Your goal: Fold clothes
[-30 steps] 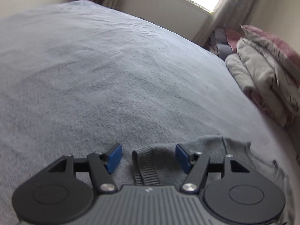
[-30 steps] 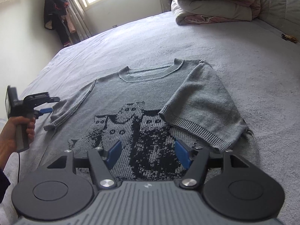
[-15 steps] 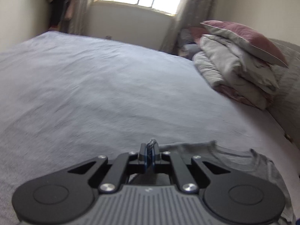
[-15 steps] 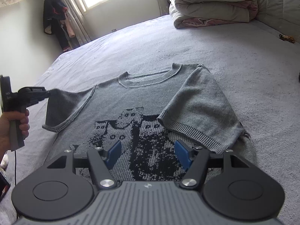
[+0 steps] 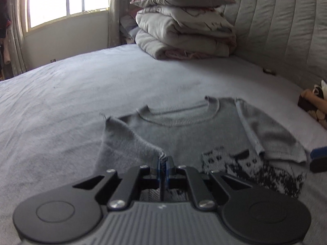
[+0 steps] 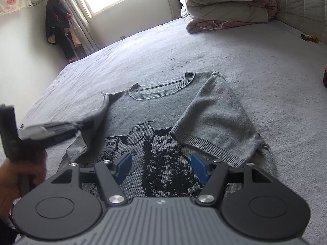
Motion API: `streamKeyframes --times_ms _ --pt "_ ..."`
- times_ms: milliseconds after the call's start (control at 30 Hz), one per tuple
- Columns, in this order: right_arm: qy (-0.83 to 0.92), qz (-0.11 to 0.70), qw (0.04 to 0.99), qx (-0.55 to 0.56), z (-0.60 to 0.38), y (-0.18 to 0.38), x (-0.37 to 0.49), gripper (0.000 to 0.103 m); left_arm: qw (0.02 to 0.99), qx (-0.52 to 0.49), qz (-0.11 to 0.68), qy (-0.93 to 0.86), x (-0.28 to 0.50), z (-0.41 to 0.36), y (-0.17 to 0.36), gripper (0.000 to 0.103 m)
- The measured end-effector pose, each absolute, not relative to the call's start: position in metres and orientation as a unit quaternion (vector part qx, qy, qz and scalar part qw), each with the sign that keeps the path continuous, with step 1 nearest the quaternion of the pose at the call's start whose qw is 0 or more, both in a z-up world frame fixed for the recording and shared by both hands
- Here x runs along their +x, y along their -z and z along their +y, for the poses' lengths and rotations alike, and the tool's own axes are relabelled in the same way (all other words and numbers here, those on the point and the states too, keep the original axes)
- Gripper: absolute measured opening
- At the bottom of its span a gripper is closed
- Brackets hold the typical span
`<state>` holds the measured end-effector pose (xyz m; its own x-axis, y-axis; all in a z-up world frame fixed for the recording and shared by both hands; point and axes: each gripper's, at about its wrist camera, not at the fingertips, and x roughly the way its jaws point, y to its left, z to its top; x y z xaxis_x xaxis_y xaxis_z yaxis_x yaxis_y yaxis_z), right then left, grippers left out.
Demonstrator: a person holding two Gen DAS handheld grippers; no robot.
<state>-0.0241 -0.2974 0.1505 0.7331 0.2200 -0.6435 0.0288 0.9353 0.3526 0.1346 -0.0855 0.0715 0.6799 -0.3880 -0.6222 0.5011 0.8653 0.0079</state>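
Bed [image 6: 276, 65] margin around sweater [image 6: 159, 110]

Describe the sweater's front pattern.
Grey knit sweater with a black pixelated cat motif; clearest in the right wrist view.

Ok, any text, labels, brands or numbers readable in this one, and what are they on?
None can be read.
Wall hanging: pink marks, perhaps print, too small and blurred to read.
Sweater: only a knitted picture of dark figures, no letters.
Right gripper body: a tiny light mark near its front edge, too small to read.
Left gripper body: the same kind of mark, unreadable.
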Motion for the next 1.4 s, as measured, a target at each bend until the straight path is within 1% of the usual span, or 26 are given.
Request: streamKeyframes --times_ms 167,200,233,267,300,333,533,567,633,767,900,1000,1067,1167,1233,1333,1400 --pt "-0.053 0.362 0.914 0.174 -0.299 -0.150 -0.024 0.068 0.907 0.085 0.334 0.244 0.133 -0.086 -0.061 0.009" --pt "-0.053 0.362 0.914 0.173 -0.299 -0.150 -0.024 0.068 0.906 0.081 0.335 0.245 0.132 -0.085 -0.060 0.015" --pt "-0.054 0.362 0.915 0.173 -0.298 -0.150 -0.024 0.068 0.906 0.074 0.337 0.246 0.131 -0.083 -0.060 0.024" --pt "-0.055 0.362 0.915 0.172 -0.298 -0.150 -0.024 0.068 0.906 0.062 0.339 0.246 0.130 -0.081 -0.059 0.028" --pt "-0.055 0.362 0.915 0.171 -0.298 -0.150 -0.024 0.068 0.906 0.047 0.341 0.246 0.128 -0.078 -0.058 0.035" --pt "-0.055 0.363 0.915 0.170 -0.297 -0.150 -0.024 0.068 0.906 0.032 0.342 0.247 0.127 -0.076 -0.057 0.037" --pt "-0.053 0.365 0.914 0.172 -0.298 -0.149 -0.023 0.069 0.913 -0.048 0.336 0.224 0.112 -0.039 -0.063 0.037" --pt "-0.053 0.364 0.914 0.173 -0.298 -0.149 -0.023 0.069 0.915 -0.056 0.334 0.218 0.109 -0.029 -0.066 0.038" --pt "-0.053 0.363 0.914 0.174 -0.298 -0.149 -0.023 0.070 0.919 -0.066 0.332 0.204 0.105 -0.010 -0.070 0.043" --pt "-0.056 0.367 0.913 0.168 -0.291 -0.146 -0.021 0.070 0.920 -0.031 0.350 0.171 0.105 0.003 -0.059 0.043" --pt "-0.062 0.373 0.912 0.159 -0.283 -0.143 -0.021 0.070 0.921 -0.007 0.337 0.193 0.100 -0.009 -0.050 0.043" --pt "-0.059 0.375 0.911 0.158 -0.284 -0.141 -0.020 0.070 0.917 0.027 0.345 0.199 0.100 -0.014 -0.041 0.043" --pt "-0.053 0.377 0.911 0.160 -0.287 -0.139 -0.019 0.070 0.914 0.024 0.360 0.188 0.105 -0.011 -0.037 0.043" --pt "-0.046 0.379 0.910 0.162 -0.291 -0.138 -0.017 0.070 0.914 0.008 0.361 0.186 0.106 0.000 -0.040 0.043" --pt "-0.044 0.380 0.910 0.163 -0.293 -0.137 -0.017 0.070 0.915 0.012 0.359 0.184 0.102 0.004 -0.046 0.048" --pt "-0.043 0.384 0.908 0.162 -0.292 -0.135 -0.016 0.071 0.915 0.036 0.357 0.184 0.095 0.006 -0.048 0.052" --pt "-0.044 0.391 0.906 0.159 -0.291 -0.132 -0.015 0.071 0.913 0.037 0.362 0.183 0.092 0.010 -0.046 0.053"
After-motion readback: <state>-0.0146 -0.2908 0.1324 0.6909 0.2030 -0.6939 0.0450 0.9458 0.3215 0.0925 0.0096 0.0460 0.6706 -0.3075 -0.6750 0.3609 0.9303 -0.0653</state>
